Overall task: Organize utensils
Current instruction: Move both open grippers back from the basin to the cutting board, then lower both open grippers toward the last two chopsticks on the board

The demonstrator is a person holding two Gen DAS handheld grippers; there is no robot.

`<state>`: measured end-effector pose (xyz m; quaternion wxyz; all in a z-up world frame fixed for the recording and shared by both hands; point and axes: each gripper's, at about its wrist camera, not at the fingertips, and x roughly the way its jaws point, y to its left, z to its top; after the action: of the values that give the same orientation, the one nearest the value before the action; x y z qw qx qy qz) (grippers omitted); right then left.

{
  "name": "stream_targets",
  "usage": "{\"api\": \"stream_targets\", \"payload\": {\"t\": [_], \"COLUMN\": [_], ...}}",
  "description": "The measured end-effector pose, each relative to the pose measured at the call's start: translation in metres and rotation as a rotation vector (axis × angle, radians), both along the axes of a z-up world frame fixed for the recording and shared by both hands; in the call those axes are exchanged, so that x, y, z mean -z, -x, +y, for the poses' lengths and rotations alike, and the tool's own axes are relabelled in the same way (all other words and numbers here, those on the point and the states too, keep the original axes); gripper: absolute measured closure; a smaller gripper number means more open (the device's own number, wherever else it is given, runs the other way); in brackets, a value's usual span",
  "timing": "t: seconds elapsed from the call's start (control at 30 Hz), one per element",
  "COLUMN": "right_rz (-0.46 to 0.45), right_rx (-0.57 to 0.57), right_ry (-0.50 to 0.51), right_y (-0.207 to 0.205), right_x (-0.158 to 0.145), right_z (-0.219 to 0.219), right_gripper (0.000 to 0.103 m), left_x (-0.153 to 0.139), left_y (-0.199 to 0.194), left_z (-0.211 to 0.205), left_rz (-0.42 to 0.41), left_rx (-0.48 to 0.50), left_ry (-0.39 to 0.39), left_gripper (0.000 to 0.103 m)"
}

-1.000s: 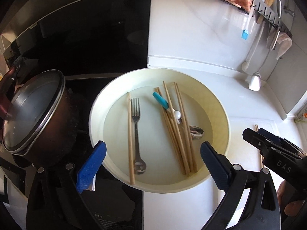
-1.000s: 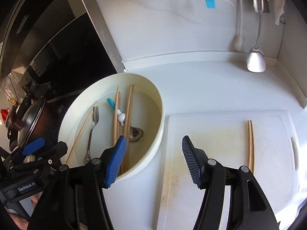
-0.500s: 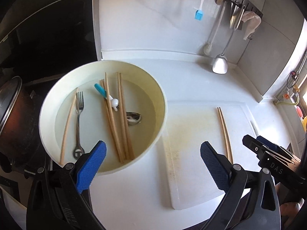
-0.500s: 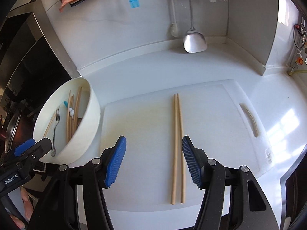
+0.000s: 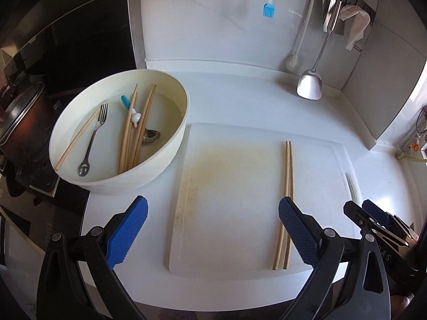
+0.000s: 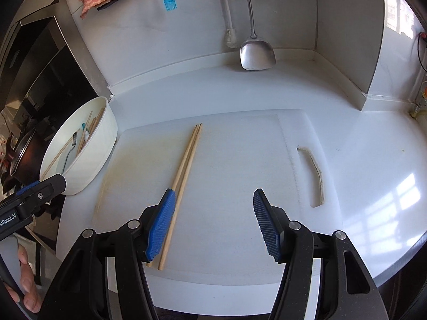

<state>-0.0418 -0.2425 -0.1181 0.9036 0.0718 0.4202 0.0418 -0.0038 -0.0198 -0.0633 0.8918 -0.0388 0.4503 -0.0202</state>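
Observation:
A cream bowl (image 5: 170, 144) at the left holds several wooden chopsticks (image 5: 133, 133), a fork (image 5: 93, 136), a spoon (image 5: 152, 135) and a blue-handled utensil (image 5: 126, 102). A pair of chopsticks (image 5: 287, 186) lies on the white cutting board (image 5: 234, 200). My left gripper (image 5: 213, 229) is open and empty above the board's near edge. My right gripper (image 6: 213, 221) is open and empty over the board (image 6: 240, 160), its left finger beside the chopstick pair (image 6: 184, 176). The bowl shows at the left in the right wrist view (image 6: 101, 144).
A lidded pot (image 5: 18, 122) stands on the black stove left of the bowl. A metal spatula (image 5: 311, 85), a blue brush (image 5: 268, 9) and a white brush (image 5: 293, 61) hang on the back wall. The counter's front edge is close below the board.
Both grippers have swung right, away from the bowl, and now face the cutting board with the chopstick pair. Both stayed open and empty.

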Motion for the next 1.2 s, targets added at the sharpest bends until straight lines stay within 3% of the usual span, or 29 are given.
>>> {"api": "stream_targets", "payload": {"t": [0.27,0.5,0.7,1.2], "right_rz": [-0.01,-0.063,-0.063,-0.045], "right_rx": [-0.047,0.001,0.022,0.046], "right_ry": [-0.023,-0.018,0.036,0.163], "right_y": [-0.013,-0.015,-0.012,-0.022], "right_x": [0.024,0.041,0.055,0.071], "right_z": [0.001,0.021,0.038,0.059], "right_gripper": [0.045,0.045,0.045,0.045], "left_x": [0.022,0.038,0.056,0.065], "left_y": [0.006,-0.002,-0.004,-0.005], "left_z": [-0.009,0.001,0.008,0.011], "left_rz": [0.006,-0.094,-0.101,-0.092], "left_rx": [-0.05,-0.026,-0.01,0.014], "left_ry": [-0.028,-0.046,-0.002,-0.002], "left_gripper": [0.006,0.006,0.006,0.006]}}
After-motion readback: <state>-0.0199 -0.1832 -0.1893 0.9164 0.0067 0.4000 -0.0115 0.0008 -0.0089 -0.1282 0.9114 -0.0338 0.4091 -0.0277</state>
